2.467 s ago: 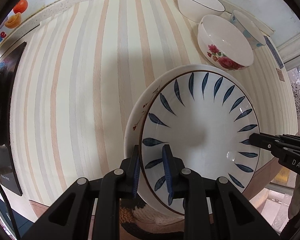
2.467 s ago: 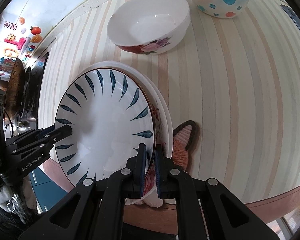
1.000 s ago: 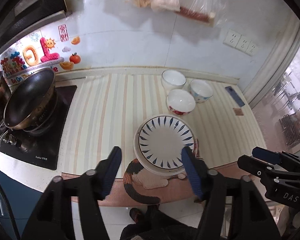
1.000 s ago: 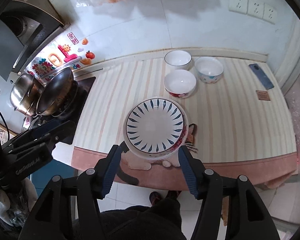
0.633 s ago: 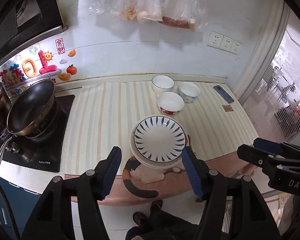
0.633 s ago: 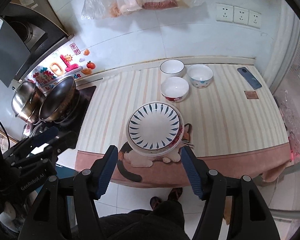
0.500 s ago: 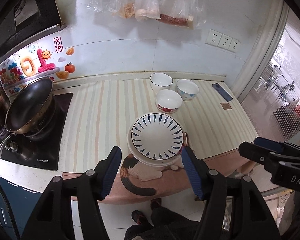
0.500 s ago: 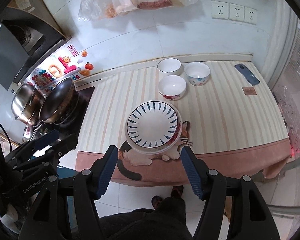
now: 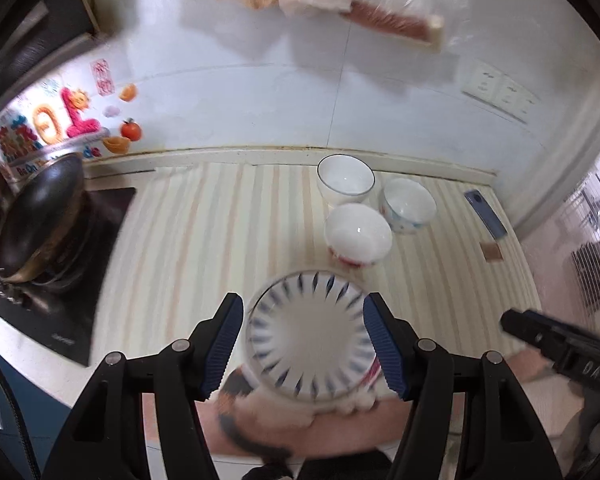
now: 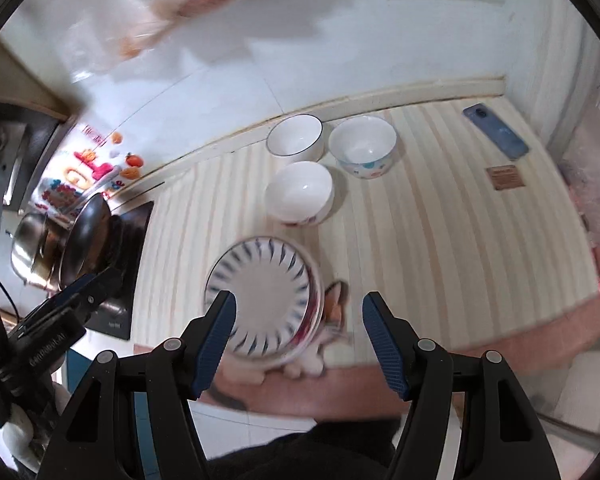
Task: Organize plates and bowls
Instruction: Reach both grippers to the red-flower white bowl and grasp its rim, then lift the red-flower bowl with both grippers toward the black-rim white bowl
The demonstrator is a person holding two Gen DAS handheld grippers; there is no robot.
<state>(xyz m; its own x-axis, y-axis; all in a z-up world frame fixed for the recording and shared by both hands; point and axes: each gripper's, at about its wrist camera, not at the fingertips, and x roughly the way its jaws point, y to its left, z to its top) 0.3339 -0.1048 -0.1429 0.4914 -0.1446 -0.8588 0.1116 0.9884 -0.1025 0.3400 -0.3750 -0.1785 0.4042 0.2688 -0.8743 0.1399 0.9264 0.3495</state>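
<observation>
A blue-leaf plate (image 9: 310, 334) (image 10: 262, 304) tops a stack of plates at the counter's front edge, partly over a cat-shaped mat (image 10: 334, 300). Behind it stand three bowls: a red-flower bowl (image 9: 358, 234) (image 10: 300, 192), a plain white bowl with a dark rim (image 9: 345, 178) (image 10: 295, 138), and a dotted bowl (image 9: 408, 204) (image 10: 363, 146). My left gripper (image 9: 303, 342) and right gripper (image 10: 299, 340) are both open and held well above the counter, holding nothing. Each gripper shows at the edge of the other's view.
A stovetop (image 9: 52, 280) with a dark wok (image 9: 32, 216) and a steel pot (image 10: 28, 248) sits at the left. A phone (image 10: 495, 136) and a small brown card (image 10: 505, 177) lie at the right. Food bags hang on the tiled wall. A person's dark clothing (image 10: 300, 452) shows below.
Both grippers let go of the blue-leaf plate and pulled far back and up, then came somewhat closer again. The plate stays on the stack. Both views are now blurred by motion.
</observation>
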